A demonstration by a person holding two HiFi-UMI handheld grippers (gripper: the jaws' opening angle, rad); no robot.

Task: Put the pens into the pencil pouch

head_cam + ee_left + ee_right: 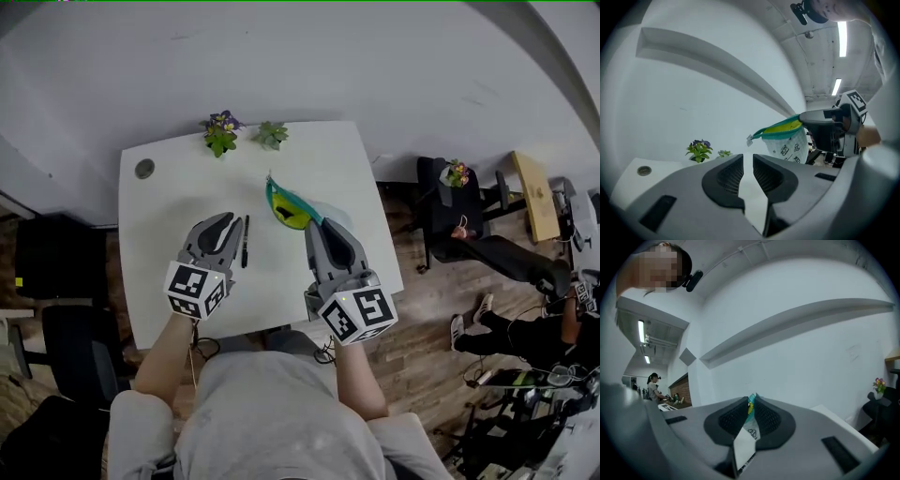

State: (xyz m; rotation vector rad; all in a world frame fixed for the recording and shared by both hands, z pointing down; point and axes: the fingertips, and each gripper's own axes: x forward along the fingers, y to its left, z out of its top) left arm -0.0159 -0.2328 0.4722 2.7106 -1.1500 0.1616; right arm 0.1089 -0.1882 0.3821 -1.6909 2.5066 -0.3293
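A black pen point(246, 241) lies on the white table point(178, 202), just right of my left gripper point(229, 223). In the left gripper view the left gripper point(748, 161) stands open by a narrow gap with nothing between its pads, and the pen is hidden there. The pencil pouch point(286, 206), teal and yellow with a white printed side, hangs off the table with its mouth open. My right gripper point(323, 228) is shut on its edge. The left gripper view shows the pouch point(787, 136) held up at the right. In the right gripper view the pouch's fabric and label point(745, 441) are pinched in the right gripper point(751, 406).
Two small potted plants point(221, 133) point(272, 134) stand at the table's far edge, and a round cable hole point(144, 169) sits at its far left corner. Black chairs point(66, 258) stand left of the table. A person's legs point(506, 253) stretch over the wooden floor at the right.
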